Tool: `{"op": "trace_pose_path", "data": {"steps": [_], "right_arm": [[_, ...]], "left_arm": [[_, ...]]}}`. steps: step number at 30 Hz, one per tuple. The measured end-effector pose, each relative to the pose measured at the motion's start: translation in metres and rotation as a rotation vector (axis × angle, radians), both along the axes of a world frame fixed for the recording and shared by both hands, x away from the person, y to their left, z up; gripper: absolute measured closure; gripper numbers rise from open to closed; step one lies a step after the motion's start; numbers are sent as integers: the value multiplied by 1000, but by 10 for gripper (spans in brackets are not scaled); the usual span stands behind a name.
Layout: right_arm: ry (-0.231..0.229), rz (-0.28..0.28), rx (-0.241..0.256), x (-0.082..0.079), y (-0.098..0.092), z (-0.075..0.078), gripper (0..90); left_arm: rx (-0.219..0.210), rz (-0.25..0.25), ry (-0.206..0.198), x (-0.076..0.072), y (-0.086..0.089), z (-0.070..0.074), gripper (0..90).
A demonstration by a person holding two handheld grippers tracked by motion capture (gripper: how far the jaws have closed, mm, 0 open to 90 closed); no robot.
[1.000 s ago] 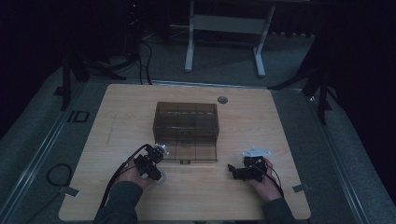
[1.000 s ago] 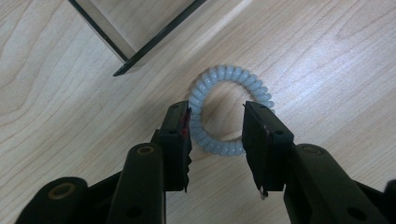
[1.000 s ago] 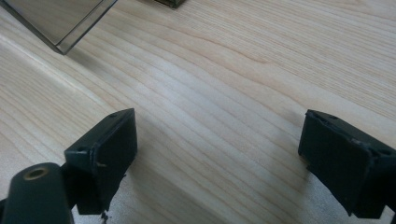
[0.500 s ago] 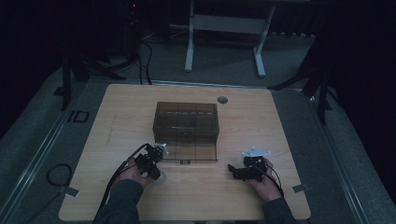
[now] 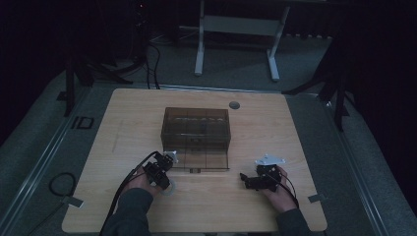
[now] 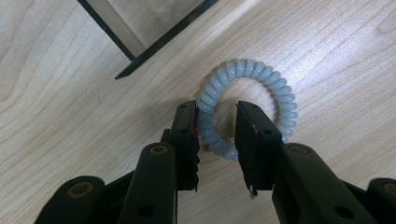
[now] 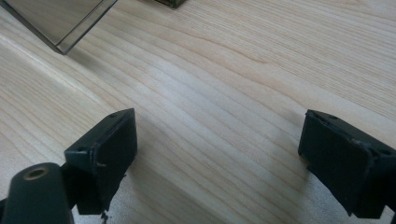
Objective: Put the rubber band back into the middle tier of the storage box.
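Note:
A pale grey-blue coiled hair tie (image 6: 275,88) lies flat on the wooden table (image 5: 123,132), just in front of a smoky see-through box (image 5: 196,128) whose front flap (image 5: 204,160) lies folded down. My left gripper (image 6: 217,109) points down at the tie. Its jaws straddle the ring's near left side, one outside and one inside, partly closed with a small gap left. In the high view the left gripper (image 5: 163,182) sits at the flap's left corner, over the tie (image 5: 169,189). My right gripper (image 7: 219,126) is wide open over bare wood; the high view has this gripper (image 5: 244,178) right of the flap.
The flap's dark edge (image 6: 159,44) runs close to the tie. A grey round grommet (image 5: 234,104) sits behind the box. A cable (image 5: 118,196) trails from the left gripper over the front edge. Bare wood lies between the hands and at both sides.

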State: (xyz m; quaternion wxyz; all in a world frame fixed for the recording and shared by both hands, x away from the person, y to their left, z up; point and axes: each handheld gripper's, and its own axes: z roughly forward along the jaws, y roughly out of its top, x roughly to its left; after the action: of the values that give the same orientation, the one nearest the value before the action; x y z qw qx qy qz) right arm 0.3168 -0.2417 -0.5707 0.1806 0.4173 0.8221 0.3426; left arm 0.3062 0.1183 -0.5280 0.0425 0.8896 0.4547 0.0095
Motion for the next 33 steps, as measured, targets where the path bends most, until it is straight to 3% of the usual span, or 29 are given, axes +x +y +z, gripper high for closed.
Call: {"op": "trace_pose_path", "data": {"steps": [16, 28, 33], "right_arm": [[0, 0, 0, 0, 0, 0, 115], [0, 2, 0, 0, 0, 0, 115], [0, 3, 0, 0, 0, 0, 115]], "left_arm": [[7, 6, 24, 2, 1, -3, 694], [31, -3, 47, 4, -3, -3, 790], [34, -32, 54, 5, -6, -2, 814]]}}
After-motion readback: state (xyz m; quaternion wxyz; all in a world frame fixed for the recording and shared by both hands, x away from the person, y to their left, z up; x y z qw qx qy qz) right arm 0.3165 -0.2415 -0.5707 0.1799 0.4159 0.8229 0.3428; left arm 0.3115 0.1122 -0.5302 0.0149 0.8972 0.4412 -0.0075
